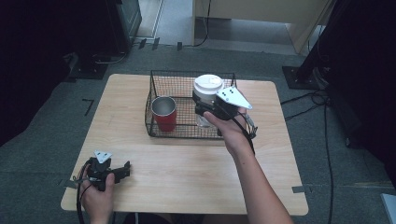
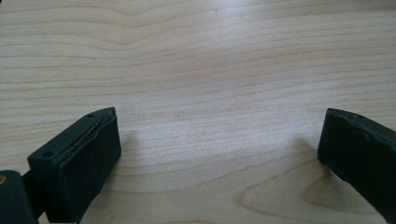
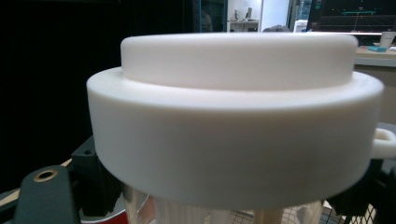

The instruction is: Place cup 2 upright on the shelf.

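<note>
A pale wooden table (image 1: pixel 187 163) stands on grey carpet, with dark equipment along the left and right edges of the high view and cables trailing over the floor at the right. In the upper middle of the table sits a black wire basket (image 1: pixel 159 84). A red cup (image 1: pixel 164 114) with a silver inside stands upright in the left part of that basket.

My right gripper (image 1: pixel 210 108) is at the centre of the high view, over the right part of the basket, with its grey three-cornered plate pointing toward the right of the frame. Its jaws are closed around a clear jar (image 1: pixel 205 100) with a broad white lid (image 1: pixel 208 86); the grip sits just under the lid, on the jar's see-through body. I cannot tell whether the jar's base rests on the basket floor or hangs just above it. In the right gripper view the lid (image 3: pixel 233 126) spans nearly the whole width of the frame, the clear body shows below it at the bottom edge, and a sliver of the red cup peeks in at the lower left.

My left gripper (image 1: pixel 116 171) lies low at the lower left of the high view, near the table's front edge and well apart from the basket. In the left gripper view its jaws stand wide apart over bare wood (image 2: pixel 201 93), with nothing between them.
</note>
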